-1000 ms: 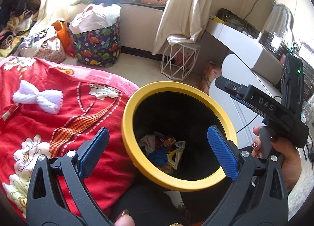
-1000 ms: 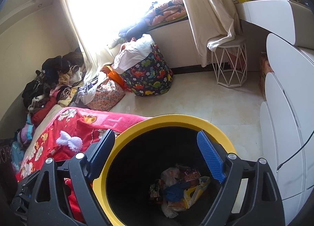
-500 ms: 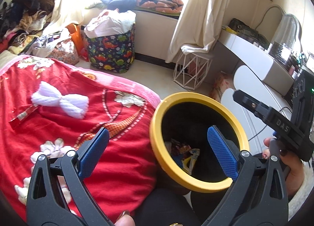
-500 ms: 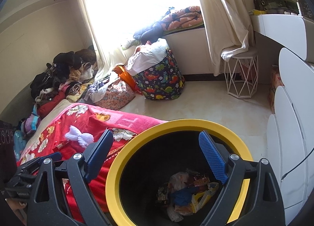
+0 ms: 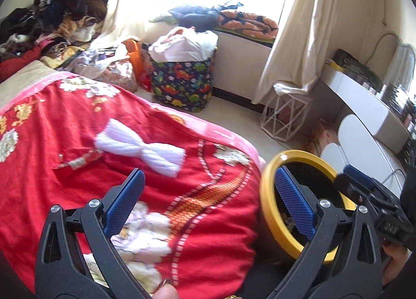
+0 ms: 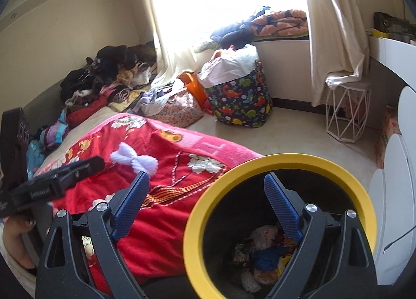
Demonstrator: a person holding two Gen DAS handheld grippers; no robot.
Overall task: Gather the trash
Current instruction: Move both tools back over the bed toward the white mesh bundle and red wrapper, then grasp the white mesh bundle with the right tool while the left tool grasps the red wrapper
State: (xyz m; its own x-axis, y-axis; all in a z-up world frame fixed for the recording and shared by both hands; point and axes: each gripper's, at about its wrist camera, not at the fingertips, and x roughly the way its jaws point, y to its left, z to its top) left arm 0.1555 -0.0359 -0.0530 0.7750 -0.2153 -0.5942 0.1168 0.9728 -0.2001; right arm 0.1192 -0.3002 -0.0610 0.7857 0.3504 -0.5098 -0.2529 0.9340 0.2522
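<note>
cluttered bedroom, red blanket (image 5: pixel 65 169) filling left-wrist view: left gripper (image 5: pixel 208 195) gapes empty, now swung off the yellow-rimmed bin (image 5: pixel 267 195) at lower right toward a white bow (image 5: pixel 140 149) lying left-to-right, so likely seeking more trash. right-wrist view: right gripper (image 6: pixel 205 205), just widened, empty above bin (image 6: pixel 286 161), wrappers (image 6: pixel 262 254) inside.

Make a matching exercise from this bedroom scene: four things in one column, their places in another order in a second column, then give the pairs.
Things:
1. white bow
2. wrappers
3. dinosaur-print basket
4. wire stool

Places:
A. inside the yellow-rimmed bin
B. under the curtain's hem
C. on the red blanket
D. on the floor below the window ledge

Pairs: 1-C, 2-A, 3-D, 4-B
</note>
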